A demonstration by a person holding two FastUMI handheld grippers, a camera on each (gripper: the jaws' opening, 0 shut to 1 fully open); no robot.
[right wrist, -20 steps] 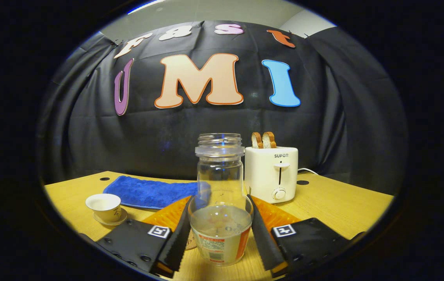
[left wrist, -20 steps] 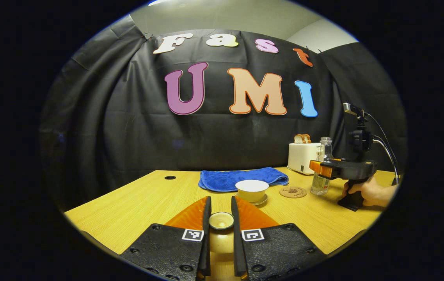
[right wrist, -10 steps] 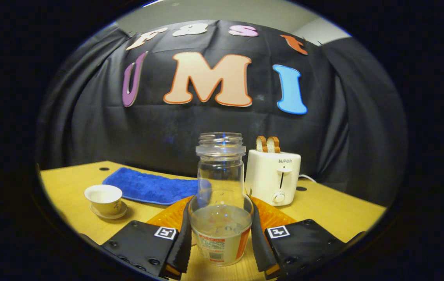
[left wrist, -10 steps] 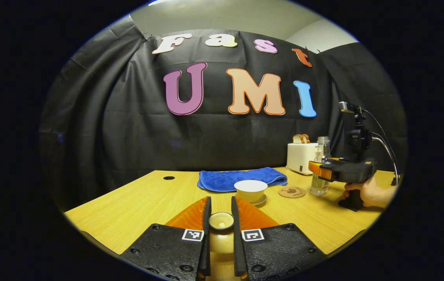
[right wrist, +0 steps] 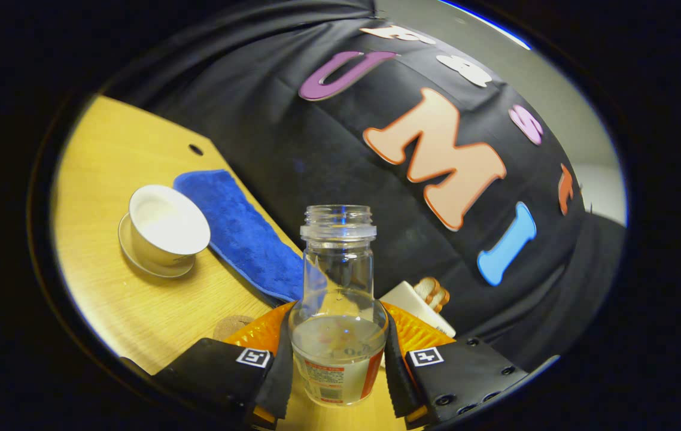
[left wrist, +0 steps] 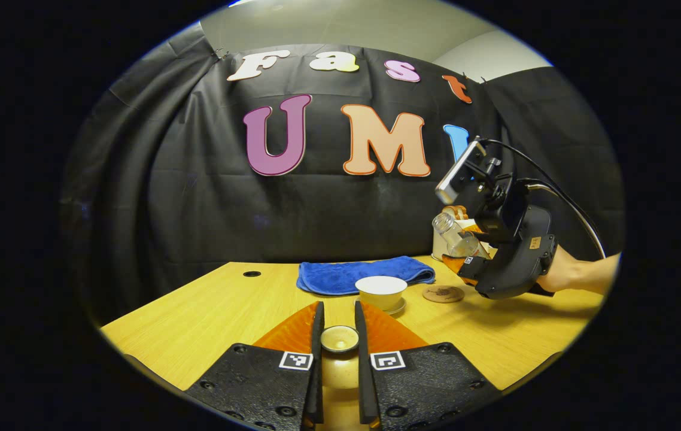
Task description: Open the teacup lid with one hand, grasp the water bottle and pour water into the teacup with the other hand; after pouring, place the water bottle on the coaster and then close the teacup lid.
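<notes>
Left gripper (left wrist: 339, 323): its two fingers are closed on the knob of a small round pale ceramic teacup lid (left wrist: 339, 339), held low over the yellow wooden table (left wrist: 197, 323), in front of the cup.

Right gripper (right wrist: 336, 347): both fingers press on the lower body of a clear plastic water bottle with no cap (right wrist: 338, 299). In the left gripper view this gripper (left wrist: 466, 266) is lifted off the table and tipped, the bottle's (left wrist: 453, 233) neck leaning toward the cup.

Teacup: a white ceramic cup on a matching saucer (left wrist: 381, 292), uncovered, standing near mid-table; from the right gripper view it (right wrist: 167, 230) lies down and to the left of the bottle mouth, not yet under it.

Water: a shallow amount sits in the bottle's base; I see none leaving the mouth.

Step in hand: carrying the tilted bottle to the cup, as I judge it. Doing it well means bringing the mouth over the bowl before tipping further, then pouring slowly, since the wide neck could gush and the cup is small.

Coaster: a round brown cork disc (left wrist: 443, 293), just right of the cup, bare.

Around: a folded blue towel (left wrist: 364, 274) lies just behind the cup; a white toaster with bread slices (right wrist: 421, 296) stands farther back.

In the way: nothing sits between bottle and cup; the held lid is well clear of the pour.
</notes>
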